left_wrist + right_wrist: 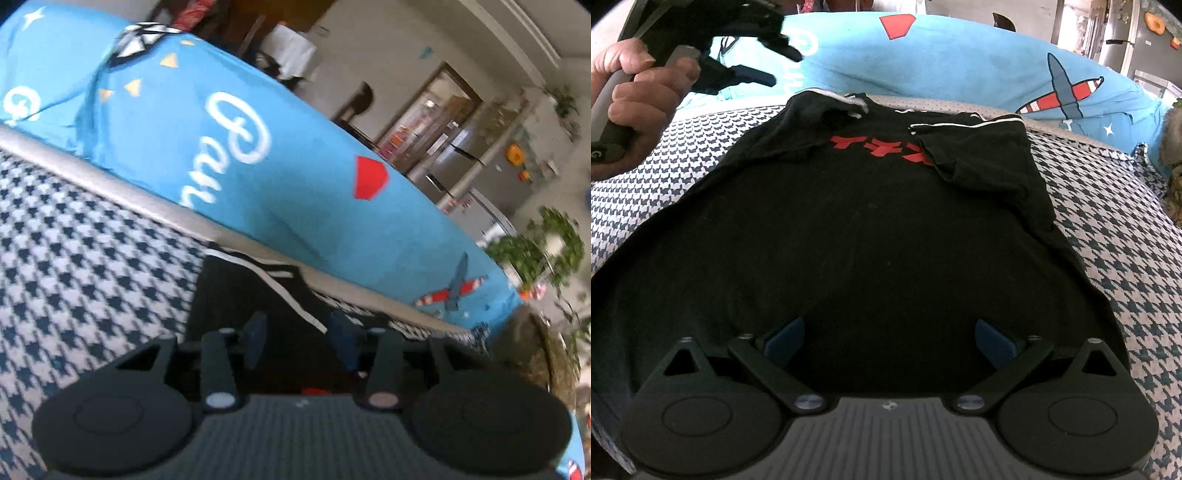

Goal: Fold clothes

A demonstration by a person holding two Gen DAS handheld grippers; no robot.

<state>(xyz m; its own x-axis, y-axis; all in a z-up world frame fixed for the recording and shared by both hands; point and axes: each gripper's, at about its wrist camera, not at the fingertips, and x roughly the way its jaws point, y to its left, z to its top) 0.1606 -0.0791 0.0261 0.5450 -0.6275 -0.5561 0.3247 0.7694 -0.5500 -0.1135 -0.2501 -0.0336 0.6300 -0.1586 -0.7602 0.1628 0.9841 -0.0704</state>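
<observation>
On a houndstooth bedspread (1115,236), a black T-shirt (871,229) lies directly beneath the right gripper (890,338), fingers spread wide; the left gripper (768,66), fingers apart, hovers beyond its collar.

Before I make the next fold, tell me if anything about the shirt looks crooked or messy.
The black T-shirt lies fairly flat on the houndstooth cover, but its folds are uneven: the right sleeve is turned in over part of the red print, while the collar area on the left looks bunched and rumpled. No damage shows.
</observation>
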